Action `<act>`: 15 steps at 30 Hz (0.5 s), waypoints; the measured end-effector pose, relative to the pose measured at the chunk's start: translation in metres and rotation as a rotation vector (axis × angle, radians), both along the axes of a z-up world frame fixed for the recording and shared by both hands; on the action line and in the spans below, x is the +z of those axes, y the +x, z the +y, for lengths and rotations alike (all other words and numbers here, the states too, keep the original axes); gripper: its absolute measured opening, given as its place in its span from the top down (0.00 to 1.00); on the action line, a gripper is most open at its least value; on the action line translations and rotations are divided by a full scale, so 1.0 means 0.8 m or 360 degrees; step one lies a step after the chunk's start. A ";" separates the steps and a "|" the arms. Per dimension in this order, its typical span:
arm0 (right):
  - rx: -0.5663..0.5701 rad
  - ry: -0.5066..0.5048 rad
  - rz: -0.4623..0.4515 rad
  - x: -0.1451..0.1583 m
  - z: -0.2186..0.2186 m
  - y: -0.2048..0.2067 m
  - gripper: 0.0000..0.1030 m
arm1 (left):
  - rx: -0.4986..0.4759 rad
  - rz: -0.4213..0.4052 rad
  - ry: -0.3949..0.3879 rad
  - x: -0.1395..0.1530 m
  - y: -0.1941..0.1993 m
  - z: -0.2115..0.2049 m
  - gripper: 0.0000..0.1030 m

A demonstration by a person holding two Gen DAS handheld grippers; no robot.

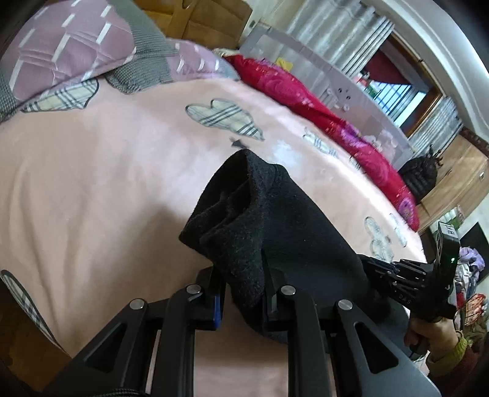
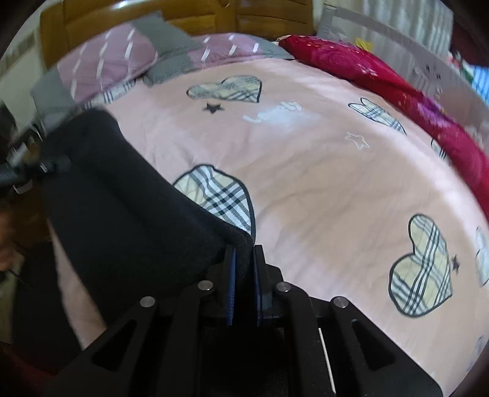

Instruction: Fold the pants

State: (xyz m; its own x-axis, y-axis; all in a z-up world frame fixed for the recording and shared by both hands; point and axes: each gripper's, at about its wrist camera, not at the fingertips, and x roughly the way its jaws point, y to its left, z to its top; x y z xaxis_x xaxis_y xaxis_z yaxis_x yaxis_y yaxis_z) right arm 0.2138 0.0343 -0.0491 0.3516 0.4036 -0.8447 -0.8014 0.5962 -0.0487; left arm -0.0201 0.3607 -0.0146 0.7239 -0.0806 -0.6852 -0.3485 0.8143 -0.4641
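Black fleece pants (image 1: 275, 220) hang bunched above the pink bed, one end gaping like a tube. In the left wrist view my left gripper (image 1: 243, 284) is shut on a thick fold of this cloth, which fills the gap between its fingers. At the right edge a hand (image 1: 434, 336) holds the right gripper (image 1: 371, 270), whose tips are buried in the same cloth. In the right wrist view my right gripper (image 2: 243, 265) is shut on an edge of the pants (image 2: 122, 213), pinched between its blue pads. The left gripper (image 2: 52, 166) shows as a blur at the far left.
The bed has a pink sheet (image 2: 305, 183) printed with plaid hearts. Purple and grey pillows (image 2: 116, 67) lie against a wooden headboard (image 2: 183, 15). A red quilt (image 1: 321, 116) runs along the far side by a grey bed rail (image 1: 351, 91). A black padded garment (image 1: 418, 174) sits beyond it.
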 end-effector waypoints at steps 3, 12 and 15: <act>-0.0025 -0.0067 0.0009 -0.030 0.013 0.008 0.90 | -0.0040 0.0109 0.0037 -0.030 0.021 0.007 0.84; -0.0310 0.0076 -0.0003 -0.005 -0.032 0.016 0.72 | 0.0078 0.0167 0.0164 0.003 -0.004 0.007 0.64; -0.0418 0.0287 0.0140 0.022 -0.094 0.008 0.55 | 0.0029 0.0101 0.0196 0.036 -0.009 -0.006 0.62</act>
